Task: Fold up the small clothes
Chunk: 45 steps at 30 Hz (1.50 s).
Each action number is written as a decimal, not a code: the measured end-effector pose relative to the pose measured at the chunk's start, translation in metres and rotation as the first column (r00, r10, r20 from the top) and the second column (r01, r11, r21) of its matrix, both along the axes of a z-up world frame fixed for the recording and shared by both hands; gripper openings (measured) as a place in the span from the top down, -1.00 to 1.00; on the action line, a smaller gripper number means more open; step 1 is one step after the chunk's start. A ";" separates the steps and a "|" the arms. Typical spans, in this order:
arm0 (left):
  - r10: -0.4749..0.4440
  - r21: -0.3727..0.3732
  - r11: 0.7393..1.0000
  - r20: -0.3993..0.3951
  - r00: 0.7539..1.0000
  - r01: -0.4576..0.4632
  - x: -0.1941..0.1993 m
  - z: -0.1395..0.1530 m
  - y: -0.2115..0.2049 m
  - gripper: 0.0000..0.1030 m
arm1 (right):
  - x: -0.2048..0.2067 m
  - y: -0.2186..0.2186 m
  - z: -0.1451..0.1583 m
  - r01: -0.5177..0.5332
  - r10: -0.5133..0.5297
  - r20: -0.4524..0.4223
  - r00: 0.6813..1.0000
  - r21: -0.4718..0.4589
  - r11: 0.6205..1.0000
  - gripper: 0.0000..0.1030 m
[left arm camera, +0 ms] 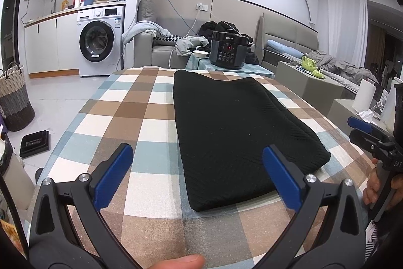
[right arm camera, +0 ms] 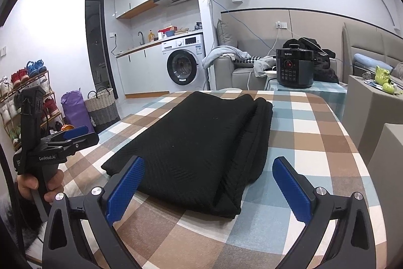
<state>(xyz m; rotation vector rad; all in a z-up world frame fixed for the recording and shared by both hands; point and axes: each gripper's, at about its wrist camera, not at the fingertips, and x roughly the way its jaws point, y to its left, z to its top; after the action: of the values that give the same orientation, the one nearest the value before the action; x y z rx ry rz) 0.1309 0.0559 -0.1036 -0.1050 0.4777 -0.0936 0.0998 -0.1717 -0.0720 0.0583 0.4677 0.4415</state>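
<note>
Each camera sits just behind its own tongs and looks forward, low over the checked table [left arm camera: 141, 117]. The left view looks from the left, the right view from the right. Both are close to the black cloth [left arm camera: 234, 132] ahead and share the cooker [right arm camera: 294, 67] and washing machine [right arm camera: 185, 62] far beyond.

Right gripper [right arm camera: 207, 183] gapes above the folded black garment [right arm camera: 191, 150] on the checked tablecloth [right arm camera: 314, 143]; left gripper [right arm camera: 75, 134] alongside
</note>
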 end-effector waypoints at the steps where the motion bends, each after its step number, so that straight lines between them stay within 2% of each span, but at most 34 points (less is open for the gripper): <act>1: 0.002 0.000 1.000 0.000 1.000 -0.002 0.000 0.000 0.000 -0.98 | 0.000 0.001 0.000 0.001 -0.001 0.001 1.000 -0.002 1.000 -1.00; 45: 0.000 -0.003 1.000 0.002 1.000 0.000 0.000 -0.001 0.000 -0.98 | 0.002 -0.001 -0.001 0.002 -0.002 -0.007 1.000 0.006 1.000 -1.00</act>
<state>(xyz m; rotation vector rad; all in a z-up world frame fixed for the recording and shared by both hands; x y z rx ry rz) 0.1307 0.0564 -0.1042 -0.1074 0.4756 -0.0942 0.1019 -0.1723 -0.0732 0.0663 0.4734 0.4412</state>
